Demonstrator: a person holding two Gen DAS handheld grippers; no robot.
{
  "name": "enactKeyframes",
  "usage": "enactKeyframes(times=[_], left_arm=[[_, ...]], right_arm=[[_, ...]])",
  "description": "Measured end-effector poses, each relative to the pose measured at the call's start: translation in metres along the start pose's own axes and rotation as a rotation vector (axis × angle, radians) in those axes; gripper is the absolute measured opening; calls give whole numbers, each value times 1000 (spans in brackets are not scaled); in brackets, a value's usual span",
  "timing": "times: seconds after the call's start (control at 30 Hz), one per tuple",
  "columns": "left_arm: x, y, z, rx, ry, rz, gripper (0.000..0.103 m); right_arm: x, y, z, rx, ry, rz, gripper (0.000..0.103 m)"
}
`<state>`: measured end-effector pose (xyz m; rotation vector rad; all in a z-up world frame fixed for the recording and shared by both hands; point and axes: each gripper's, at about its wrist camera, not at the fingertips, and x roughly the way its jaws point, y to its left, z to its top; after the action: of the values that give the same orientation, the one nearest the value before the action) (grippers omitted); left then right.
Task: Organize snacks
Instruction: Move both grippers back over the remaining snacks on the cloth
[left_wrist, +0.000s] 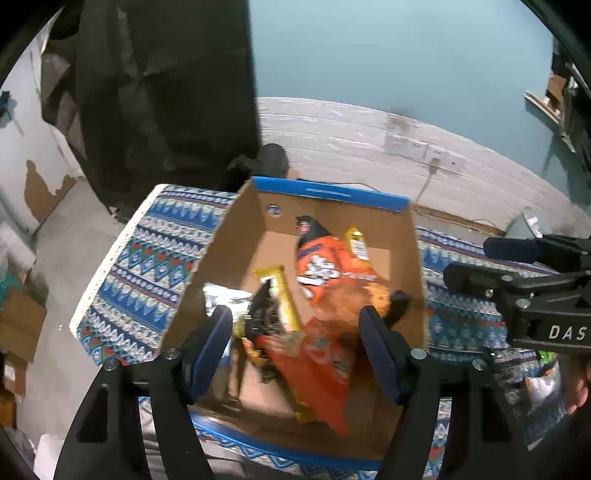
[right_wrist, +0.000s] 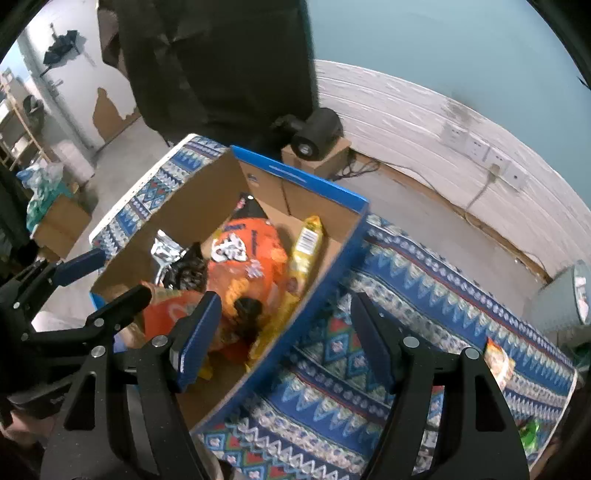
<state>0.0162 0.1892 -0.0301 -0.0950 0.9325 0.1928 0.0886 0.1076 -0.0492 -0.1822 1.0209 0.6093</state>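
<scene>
Currently both tools spread, nothing between the pads. Left tool (left_wrist: 295, 347) over the open cardboard box (left_wrist: 229, 240), pointing steeply down into it; jaws apart, snacks below them but no contact visible. Right tool (right_wrist: 284, 339) straddling the box's blue right wall (right_wrist: 325, 258): left finger over the box interior, right finger over the patterned cloth (right_wrist: 424, 266) on the worktop; gripping nothing.

Box contents, left wrist view: big orange snack bag (left_wrist: 325, 266) centre, reaching toward 12 o'clock; yellow packet (left_wrist: 356, 240) just beside it at 1 o'clock; second yellow packet (left_wrist: 280, 295) at 9 o'clock of the orange bag; dark packet (left_wrist: 264, 314) and silver foil packet (left_wrist: 225, 299) further toward 9 o'clock; another orange bag (left_wrist: 317, 373) at 6 o'clock, blurred.

On the cloth outside the box, right wrist view: one orange-edged packet (right_wrist: 498, 362) at 4 o'clock, green packet (right_wrist: 530, 432) near 5 o'clock. Both well apart from the box.
</scene>
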Motion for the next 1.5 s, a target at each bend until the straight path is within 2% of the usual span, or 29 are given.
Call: enactKeyframes(times=[0.13, 0.93, 1.17, 1.5], left_arm=[[-4, -19, 0, 41, -8, -10, 76], [-2, -151, -12, 301, 29, -89, 77], [5, -188, -20, 339, 74, -131, 77], [35, -238, -38, 358, 202, -179, 77]], right_arm=[[-9, -13, -12, 11, 5, -23, 72], [-74, -124, -98, 180, 2, -95, 73], [-82, -153, -123, 233, 14, -123, 73], [-95, -196, -163, 329, 27, -169, 73]])
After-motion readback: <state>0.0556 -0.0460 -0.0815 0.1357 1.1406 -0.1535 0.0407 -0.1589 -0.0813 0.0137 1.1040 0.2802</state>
